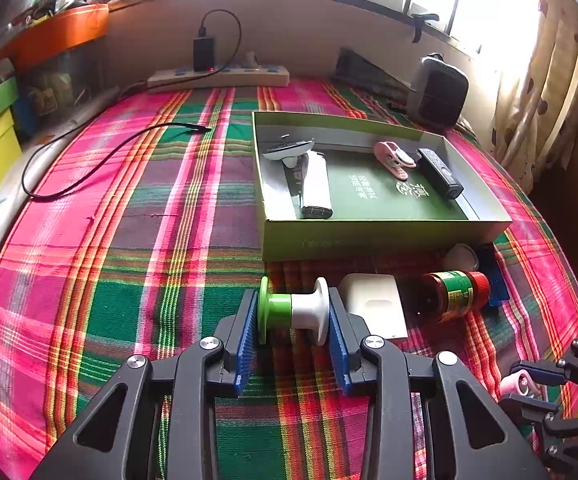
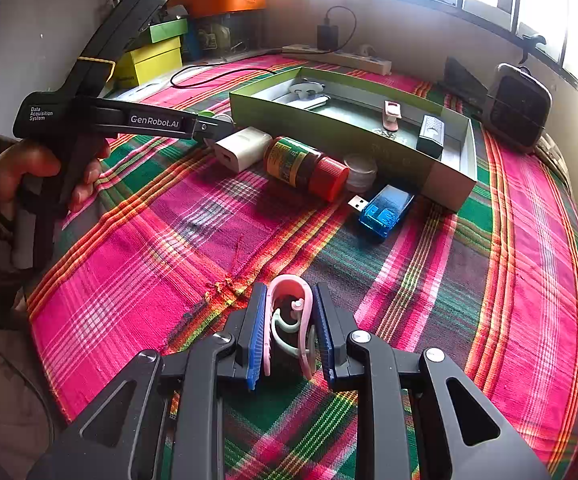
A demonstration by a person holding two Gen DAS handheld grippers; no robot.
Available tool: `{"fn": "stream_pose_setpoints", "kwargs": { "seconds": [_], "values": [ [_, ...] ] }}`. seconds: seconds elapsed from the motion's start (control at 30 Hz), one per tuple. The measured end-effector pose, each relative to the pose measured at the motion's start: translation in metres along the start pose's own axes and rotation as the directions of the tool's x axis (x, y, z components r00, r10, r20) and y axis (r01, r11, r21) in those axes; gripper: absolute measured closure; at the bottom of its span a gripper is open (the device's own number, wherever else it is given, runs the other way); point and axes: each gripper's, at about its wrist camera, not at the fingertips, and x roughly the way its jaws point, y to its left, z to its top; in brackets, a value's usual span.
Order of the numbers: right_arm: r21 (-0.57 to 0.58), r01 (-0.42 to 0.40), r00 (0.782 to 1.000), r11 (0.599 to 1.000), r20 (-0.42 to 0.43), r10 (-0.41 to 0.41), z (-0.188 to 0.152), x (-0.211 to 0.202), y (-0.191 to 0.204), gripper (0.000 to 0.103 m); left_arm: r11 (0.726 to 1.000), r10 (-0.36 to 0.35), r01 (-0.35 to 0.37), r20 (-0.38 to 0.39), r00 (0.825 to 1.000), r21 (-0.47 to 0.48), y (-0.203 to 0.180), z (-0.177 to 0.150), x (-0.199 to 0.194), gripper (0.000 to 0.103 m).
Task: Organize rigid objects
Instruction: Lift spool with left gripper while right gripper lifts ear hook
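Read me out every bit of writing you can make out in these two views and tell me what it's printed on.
"GenRobot.AI": on the side of the left gripper.
"Data Acquisition System": on the same gripper, near the handle.
Box floor: pale Chinese print and a round logo, too blurred to read.
Box front wall: faint lettering, unreadable.
Jar label: too small to read.

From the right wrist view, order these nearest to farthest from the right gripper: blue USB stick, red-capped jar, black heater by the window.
1. Blue translucent USB stick, just ahead, slightly right of the right gripper.
2. Red-capped brown glass jar, lying on its side behind it, centre.
3. Black heater, far right by the window.
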Motion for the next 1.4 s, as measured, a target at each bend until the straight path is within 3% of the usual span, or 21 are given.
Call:
{"fn": "stream_pose_setpoints", "kwargs": {
  "seconds": [0.73,1.4],
  "values": [
    [-0.002,0.006,1.0,1.0,0.0,-0.006,0.0,0.0,0.0,0.079,1.0,0.018,-0.018,0.002,1.0,-0.002,0.003,0.001,-0.003,0.071],
    [0.032,0.015,0.998,0.999,0.054,-0.016,0.02,-0.016,-0.008,0.079,1.0,0.003,-0.004,0.044,0.999,0.007,-0.004,0.012,-0.022,0.071]
  ]
}}
